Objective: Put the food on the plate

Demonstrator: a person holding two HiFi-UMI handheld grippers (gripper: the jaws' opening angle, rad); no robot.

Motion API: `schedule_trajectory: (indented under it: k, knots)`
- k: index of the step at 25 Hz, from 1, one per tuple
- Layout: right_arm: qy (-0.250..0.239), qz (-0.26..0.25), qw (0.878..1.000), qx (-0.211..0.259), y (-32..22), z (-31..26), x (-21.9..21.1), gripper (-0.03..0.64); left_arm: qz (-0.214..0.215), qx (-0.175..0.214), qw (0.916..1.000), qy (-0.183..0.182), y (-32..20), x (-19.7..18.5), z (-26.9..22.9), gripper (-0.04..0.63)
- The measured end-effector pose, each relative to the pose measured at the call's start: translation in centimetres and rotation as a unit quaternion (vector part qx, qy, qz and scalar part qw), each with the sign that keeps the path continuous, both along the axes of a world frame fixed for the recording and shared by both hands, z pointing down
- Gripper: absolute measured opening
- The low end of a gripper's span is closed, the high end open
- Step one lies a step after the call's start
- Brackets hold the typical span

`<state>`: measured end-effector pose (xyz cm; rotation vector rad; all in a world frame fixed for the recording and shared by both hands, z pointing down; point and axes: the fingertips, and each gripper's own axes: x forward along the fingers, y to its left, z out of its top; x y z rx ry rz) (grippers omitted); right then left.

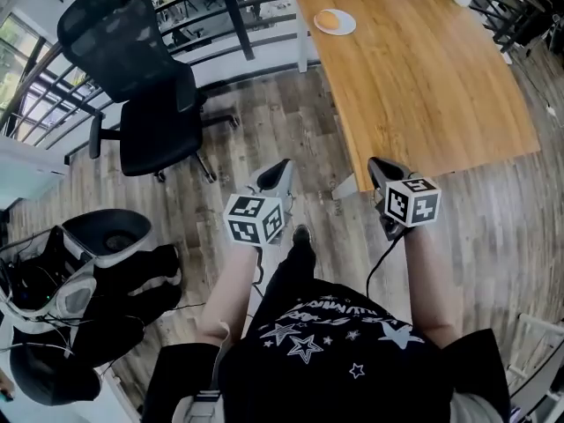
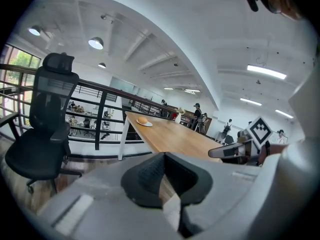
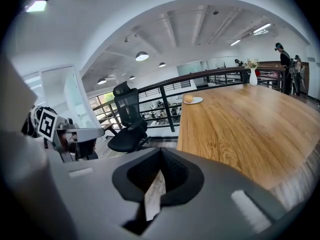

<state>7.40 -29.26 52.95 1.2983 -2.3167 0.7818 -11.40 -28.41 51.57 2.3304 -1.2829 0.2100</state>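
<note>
Left gripper [image 1: 280, 170] and right gripper [image 1: 381, 167] – jaws pressed together, empty – off the table's [image 1: 423, 86] near edge; bun [image 1: 327, 19] sits on the plate [image 1: 349, 26], far corner.

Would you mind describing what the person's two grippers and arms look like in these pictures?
Both the left gripper and right gripper have grey bodies and black ribbed pads. Each carries a white cube printed with black square markers. A thin black cable trails from the right one. The person wears a black T-shirt with white stars, leaving the forearms uncovered.
</note>
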Motion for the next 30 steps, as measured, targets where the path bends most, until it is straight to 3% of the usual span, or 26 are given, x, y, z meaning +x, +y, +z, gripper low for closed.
schedule_trajectory:
  k: [9, 14, 22, 30]
  knots:
    - [0.01, -0.01, 1.0, 0.012, 8.0, -1.6, 4.0, 0.002, 0.003, -0.006, 1.0, -0.002, 7.8, 4.1, -0.3, 0.002]
    - [0.009, -0.002, 1.0, 0.026, 11.8, -3.8, 6.8, 0.002, 0.018, 0.012, 0.9997, -0.005, 11.4, 7.0, -2.5, 0.002]
    - [0.017, 0.009, 0.999, 0.047, 15.7, -5.7, 7.9, 0.002, 0.033, 0.031, 0.999, 0.001, 15.0, 8.1, -4.2, 0.002]
    - [-0.008, 0.013, 0.998, 0.06, 18.9, -1.8, 12.0, 0.002, 0.043, 0.046, 0.9979, -0.015, 18.5, 12.4, -1.0, 0.002]
